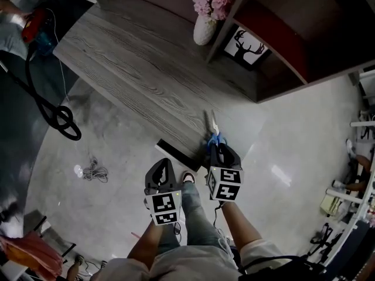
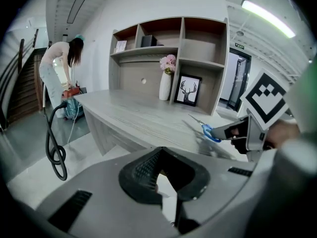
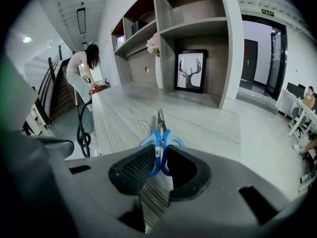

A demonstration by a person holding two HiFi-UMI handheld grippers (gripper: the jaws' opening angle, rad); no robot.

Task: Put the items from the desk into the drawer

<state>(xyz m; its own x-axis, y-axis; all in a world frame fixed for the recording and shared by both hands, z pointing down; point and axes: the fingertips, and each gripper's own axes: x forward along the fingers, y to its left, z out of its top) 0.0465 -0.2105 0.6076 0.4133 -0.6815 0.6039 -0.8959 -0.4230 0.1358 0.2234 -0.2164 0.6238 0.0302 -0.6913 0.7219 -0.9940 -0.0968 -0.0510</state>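
Note:
Blue-handled scissors [image 1: 213, 137] lie at the near edge of the grey wooden desk [image 1: 135, 69], blades pointing away from me. My right gripper [image 1: 218, 150] is shut on their handles [image 3: 159, 142], which sit between its pads [image 3: 133, 170]. The left gripper view shows the same scissors [image 2: 208, 129] at the right gripper's tip. My left gripper [image 1: 162, 168] hangs to the left, off the desk and above the floor. Its jaws [image 2: 162, 175] stand open with nothing between them. Just under the desk edge, a dark drawer [image 1: 176, 152] is pulled out between the two grippers.
A white vase of pink flowers [image 1: 205, 25] and a framed deer picture [image 1: 246, 47] stand at the desk's far end by the shelf unit. A black hose [image 1: 55, 113] and a cable bundle [image 1: 94, 171] lie on the floor at left. A person [image 2: 58, 73] bends over there.

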